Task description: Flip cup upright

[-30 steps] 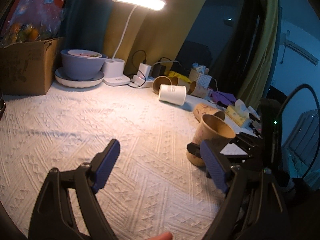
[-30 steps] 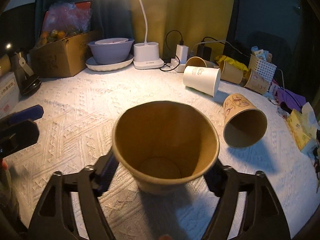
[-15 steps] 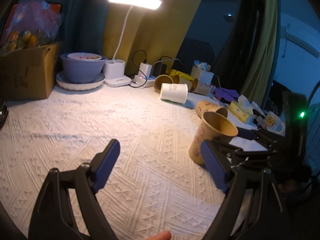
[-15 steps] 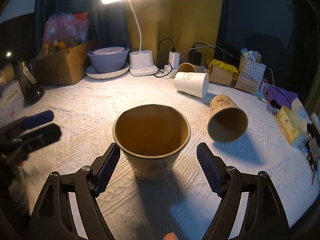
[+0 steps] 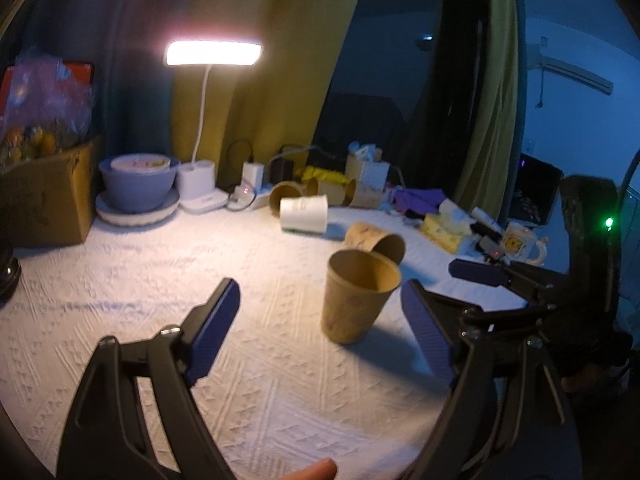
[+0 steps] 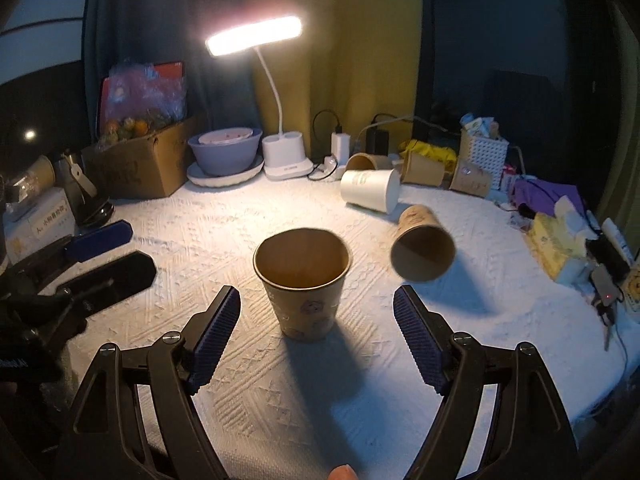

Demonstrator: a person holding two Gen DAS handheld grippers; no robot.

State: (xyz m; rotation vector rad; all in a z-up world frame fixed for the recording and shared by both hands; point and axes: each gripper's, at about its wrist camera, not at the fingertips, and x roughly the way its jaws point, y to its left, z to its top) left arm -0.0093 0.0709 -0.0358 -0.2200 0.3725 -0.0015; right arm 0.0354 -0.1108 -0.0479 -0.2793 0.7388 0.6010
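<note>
The right gripper point(image 6: 316, 332) is gaping wide, holding nothing, the upright cup point(image 6: 302, 282) standing free just beyond it; a careless nudge risks tipping it toward the fallen cup point(image 6: 422, 248).

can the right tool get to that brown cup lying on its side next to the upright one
Probably yes. The right tool is open and the tipped brown cup lies just ahead to its right, with bare cloth between; only the upright cup stands nearby.
</note>
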